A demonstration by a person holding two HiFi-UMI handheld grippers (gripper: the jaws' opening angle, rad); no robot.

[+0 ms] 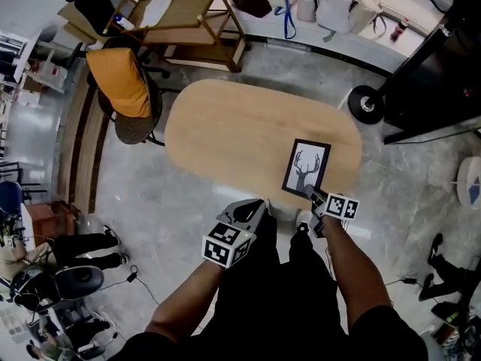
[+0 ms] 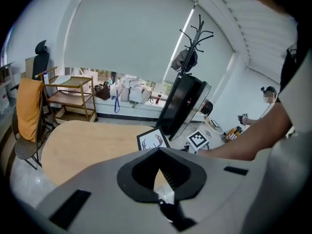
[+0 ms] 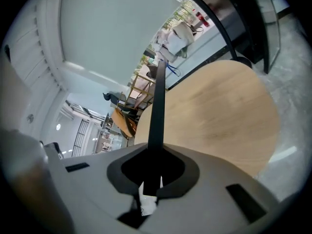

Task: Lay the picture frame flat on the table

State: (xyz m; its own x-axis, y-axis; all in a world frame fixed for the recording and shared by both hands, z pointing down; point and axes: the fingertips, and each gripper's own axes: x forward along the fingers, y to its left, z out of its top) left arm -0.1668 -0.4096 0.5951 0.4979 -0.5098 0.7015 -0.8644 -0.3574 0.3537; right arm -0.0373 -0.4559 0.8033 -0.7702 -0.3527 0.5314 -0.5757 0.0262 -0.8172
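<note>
The picture frame point(image 1: 307, 167), black-edged with a deer-antler print, is over the right end of the oval wooden table point(image 1: 225, 126), print side up. My right gripper point(image 1: 312, 194) is shut on its near edge. In the right gripper view the frame point(image 3: 157, 106) runs edge-on from between the jaws, over the table point(image 3: 219, 111). In the left gripper view the frame point(image 2: 152, 141) looks tilted rather than flat. My left gripper point(image 1: 259, 204) hovers at the table's near edge, left of the frame, shut with nothing in it.
A chair with an orange cloth point(image 1: 120, 81) stands at the table's left end. A wooden rack point(image 1: 192, 25) is beyond it. A black wheeled stand point(image 1: 368, 104) sits off the right end. Bags point(image 1: 331, 2) line the far ledge.
</note>
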